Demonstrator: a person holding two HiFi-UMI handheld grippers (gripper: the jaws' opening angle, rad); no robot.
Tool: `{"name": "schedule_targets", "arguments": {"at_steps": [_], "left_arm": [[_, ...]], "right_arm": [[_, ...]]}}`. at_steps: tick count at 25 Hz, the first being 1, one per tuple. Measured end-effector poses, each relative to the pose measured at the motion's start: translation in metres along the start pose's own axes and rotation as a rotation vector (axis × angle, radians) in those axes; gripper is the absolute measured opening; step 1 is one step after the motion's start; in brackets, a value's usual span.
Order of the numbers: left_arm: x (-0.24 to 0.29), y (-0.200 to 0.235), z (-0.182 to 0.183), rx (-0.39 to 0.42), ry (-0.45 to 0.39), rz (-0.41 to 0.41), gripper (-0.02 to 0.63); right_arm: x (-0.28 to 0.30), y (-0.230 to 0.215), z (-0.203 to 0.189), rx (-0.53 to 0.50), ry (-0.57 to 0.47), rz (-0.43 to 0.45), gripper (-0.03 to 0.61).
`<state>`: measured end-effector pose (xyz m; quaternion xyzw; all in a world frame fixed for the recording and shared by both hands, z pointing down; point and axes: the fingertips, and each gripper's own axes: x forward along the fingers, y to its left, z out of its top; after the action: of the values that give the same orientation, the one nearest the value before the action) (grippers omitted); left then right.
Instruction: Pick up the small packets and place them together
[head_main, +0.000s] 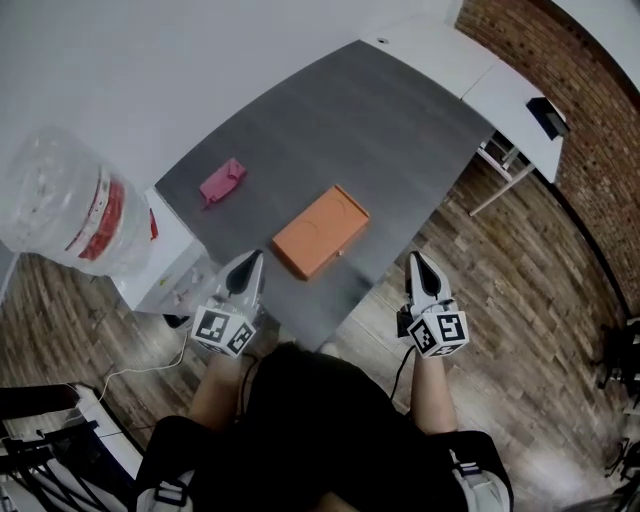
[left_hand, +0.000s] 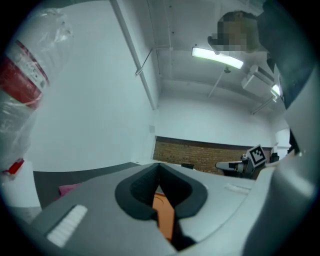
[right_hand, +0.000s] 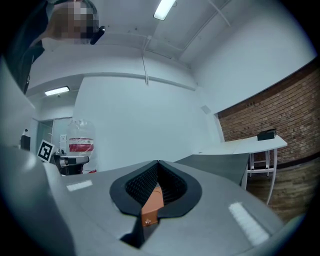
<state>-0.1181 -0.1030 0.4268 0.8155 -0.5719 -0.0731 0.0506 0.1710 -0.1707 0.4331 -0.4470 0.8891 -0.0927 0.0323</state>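
A grey table (head_main: 400, 110) fills the middle of the head view, with a white table (head_main: 470, 60) beyond its far end and wooden floor on both sides. A large clear water bottle (head_main: 60, 205) with a red label stands off the table's left corner.

Two packets lie on the grey top, well apart. The orange packet (head_main: 320, 231) is the bigger one, flat and rectangular, close to the near edge and roughly between the two grippers. The pink packet (head_main: 222, 181) is smaller and crumpled, further back and to the left.

The left gripper (head_main: 251, 260) and the right gripper (head_main: 416, 259) both point level at the table's near edge, one either side of the orange packet and touching neither packet. Each gripper's own view shows its jaws pressed together at the tips with nothing pinched. The orange in the gap behind the tips is only the packet lying ahead on the table.

The task looks barely begun, at the approach to a first pick, with the packets not yet together. The next move calls for spreading one pair of jaws and bringing it low over a packet. The left gripper is the nearer one to the pink packet, which probably has to be carried across and set down beside the orange one
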Motion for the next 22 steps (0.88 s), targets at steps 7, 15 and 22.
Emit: {"name": "schedule_targets", "arguments": {"at_steps": [7,15,22], "left_arm": [[0.033,0.008,0.004,0.034,0.009,-0.126,0.0],[0.053,0.006,-0.027,0.034,0.118,-0.228,0.0],[0.052,0.018,-0.071,-0.003,0.249,-0.259,0.0]], "right_arm": [[-0.003,0.005,-0.002,-0.006,0.009,-0.07,0.002],[0.009,0.019,-0.033,-0.01,0.092,-0.095,0.002],[0.022,0.029,-0.077,-0.007,0.197,-0.102,0.002]]}}
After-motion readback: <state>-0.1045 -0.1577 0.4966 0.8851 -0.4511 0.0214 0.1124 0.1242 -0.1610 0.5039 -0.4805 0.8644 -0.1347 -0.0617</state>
